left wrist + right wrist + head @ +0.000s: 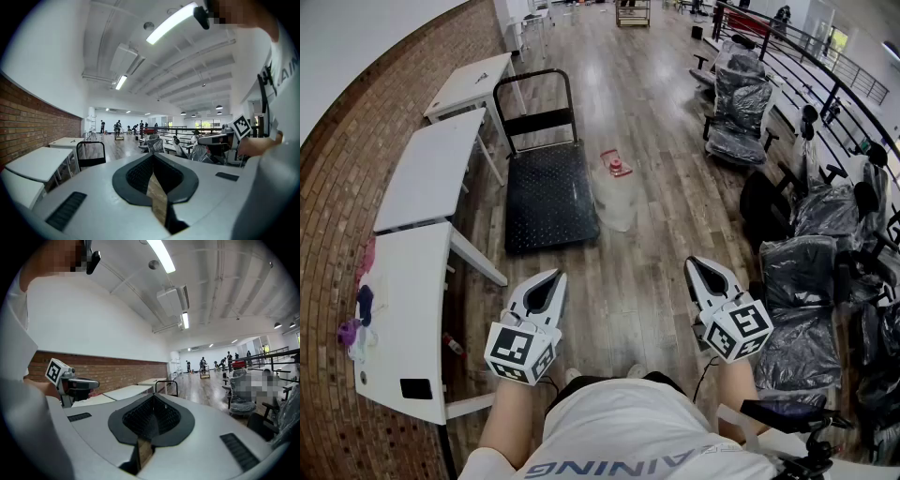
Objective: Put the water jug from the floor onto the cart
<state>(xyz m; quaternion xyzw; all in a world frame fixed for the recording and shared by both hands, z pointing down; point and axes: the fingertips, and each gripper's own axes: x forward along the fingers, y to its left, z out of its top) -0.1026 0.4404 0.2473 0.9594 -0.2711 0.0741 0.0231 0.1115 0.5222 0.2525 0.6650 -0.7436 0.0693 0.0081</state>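
The clear water jug (616,195) with a red cap stands upright on the wood floor. It sits just off the right edge of the black platform cart (547,195), whose handle (534,94) rises at the far end. Both grippers hover near my body, well short of the jug. My left gripper (547,284) is shut and holds nothing, and so is my right gripper (704,271). In the left gripper view the jaws (152,156) meet at the tips, with the cart handle (90,144) beyond. The right gripper view shows its gripper (153,397) shut too. Neither gripper view shows the jug.
White tables (429,169) line the brick wall on the left. Chairs wrapped in plastic (741,112) and a black railing (825,70) crowd the right side. Wood floor (628,281) lies between me and the cart. People and a trolley stand far down the hall (118,131).
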